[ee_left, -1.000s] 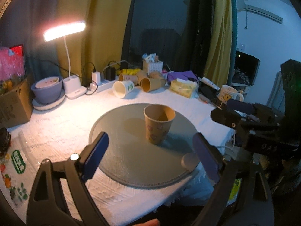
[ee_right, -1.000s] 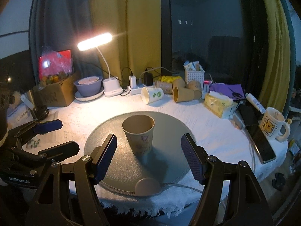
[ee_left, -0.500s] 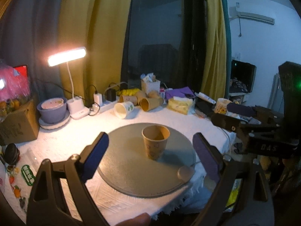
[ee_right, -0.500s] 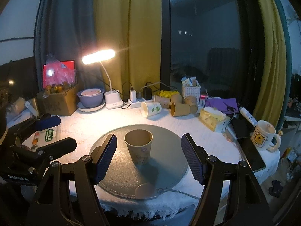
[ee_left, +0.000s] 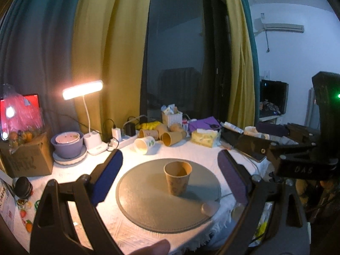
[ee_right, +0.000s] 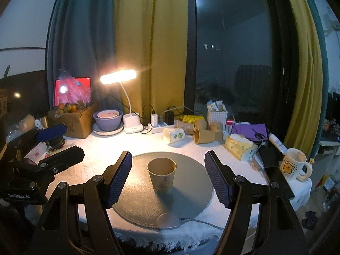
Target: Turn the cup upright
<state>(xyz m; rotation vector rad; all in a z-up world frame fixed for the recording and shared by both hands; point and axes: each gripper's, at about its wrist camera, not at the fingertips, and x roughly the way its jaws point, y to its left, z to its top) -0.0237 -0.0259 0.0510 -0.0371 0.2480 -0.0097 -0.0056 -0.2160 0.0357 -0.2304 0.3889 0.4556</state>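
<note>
A brown paper cup (ee_left: pixel 177 177) stands upright, mouth up, on a round grey mat (ee_left: pixel 148 204); it also shows in the right wrist view (ee_right: pixel 162 175) on the mat (ee_right: pixel 191 191). My left gripper (ee_left: pixel 170 179) is open and empty, held back from the cup near the table's front edge. My right gripper (ee_right: pixel 169 178) is open and empty, also back from the cup. Each gripper shows in the other's view, the right one (ee_left: pixel 297 148) at the right, the left one (ee_right: pixel 48 146) at the left.
At the back of the table lie a white cup on its side (ee_right: pixel 173 135), several brown cups (ee_right: pixel 204 136), a lit desk lamp (ee_right: pixel 119 77), a purple bowl (ee_right: pixel 108 120), a tissue pack (ee_right: pixel 240 148), a cardboard box (ee_right: pixel 74 123). A mug (ee_right: pixel 294 166) stands far right.
Both grippers have drawn back and risen from the cup, so the cup looks smaller and more of the room shows. The cup has stayed upright on the mat.
</note>
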